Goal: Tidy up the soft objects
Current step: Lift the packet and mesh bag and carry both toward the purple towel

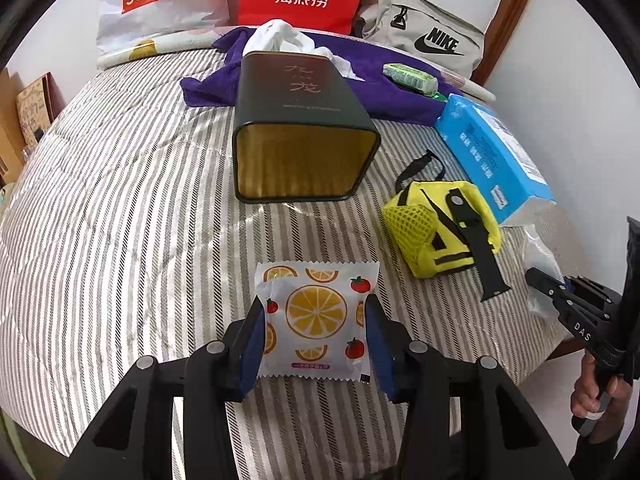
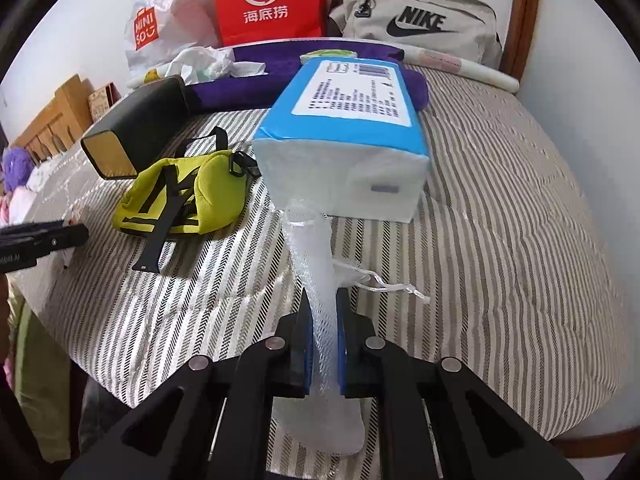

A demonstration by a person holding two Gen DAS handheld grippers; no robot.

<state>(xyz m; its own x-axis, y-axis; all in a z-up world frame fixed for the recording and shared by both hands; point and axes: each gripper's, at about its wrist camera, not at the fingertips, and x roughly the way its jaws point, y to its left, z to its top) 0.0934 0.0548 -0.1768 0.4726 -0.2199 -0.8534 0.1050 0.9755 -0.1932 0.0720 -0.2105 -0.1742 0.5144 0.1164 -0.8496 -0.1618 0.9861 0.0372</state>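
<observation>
Gripping light, crinkly fruit-print sachet (image 1: 316,320) at side edges, left gripper (image 1: 316,334) clenched; right gripper (image 2: 324,336) pinches limp white mesh bag (image 2: 320,280) mid-length; squeeze gently, you risk slippage.

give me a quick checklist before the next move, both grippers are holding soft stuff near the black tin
1. Left gripper grip on the orange-print sachet: ok, fingers on both side edges.
2. Right gripper grip on the white mesh bag: ok, pinched between the blue pads.
3. Black tin opening reachable: ok, it lies on its side with the gold-lined mouth facing the left gripper.
4. Path from sachet to tin: ok, only striped bedding lies between.
5. Mesh bag drawstring free: ok, it trails loose over the bedding, caught on nothing.
6. Tin already holds something: cannot tell, the visible interior looks bare.
</observation>
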